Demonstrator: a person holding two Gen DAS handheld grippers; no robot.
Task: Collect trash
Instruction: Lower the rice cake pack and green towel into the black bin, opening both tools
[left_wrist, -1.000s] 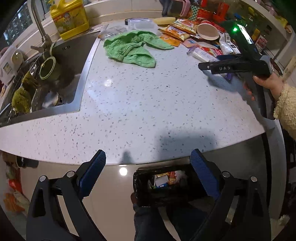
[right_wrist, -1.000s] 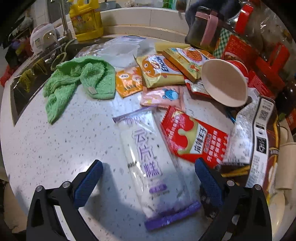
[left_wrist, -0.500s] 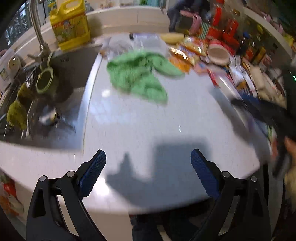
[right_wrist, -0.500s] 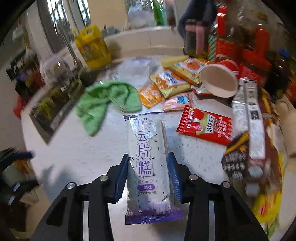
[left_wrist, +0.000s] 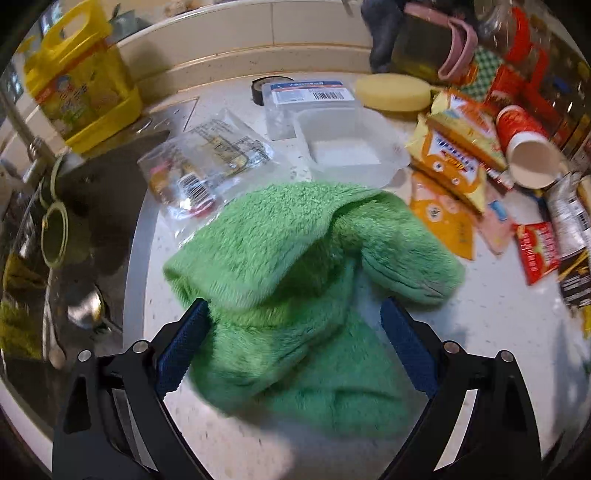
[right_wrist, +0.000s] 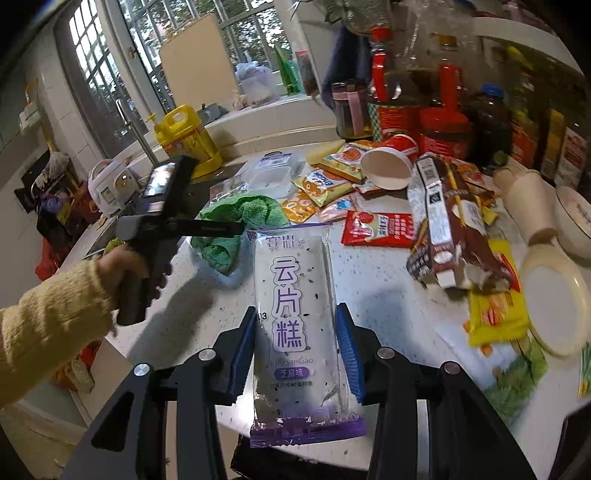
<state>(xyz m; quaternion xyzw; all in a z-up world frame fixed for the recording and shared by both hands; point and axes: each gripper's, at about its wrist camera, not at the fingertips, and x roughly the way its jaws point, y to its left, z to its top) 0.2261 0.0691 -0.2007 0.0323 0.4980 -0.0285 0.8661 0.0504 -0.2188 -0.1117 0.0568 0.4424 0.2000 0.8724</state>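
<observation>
We've got the speckled white countertop spread out beneath both tools, and up ahead to our left the sink with dishes in it. Right in front of our left gripper lies the crumpled green towel, bunched on the counter and reaching in between the spread blue pads; the left pad looks to be brushing the fluff, the right one sits apart from it, so that gripper is splayed wide with nothing pinched. Beyond the towel, the yellow detergent jug stands far left by the sink, a clear plastic tray sits straight ahead, and a clear crumpled bag lies just left of it. Off to the right of the towel we see the heap of orange and yellow snack wrappers, a tipped red paper cup, and a red sachet closer to us. Over in the right wrist view, our right gripper is clamped on the white-and-purple rice cake packet, lifted clear of the counter, pads pressing both long edges. The left hand shows ahead-left, wrapped round its handle.
</observation>
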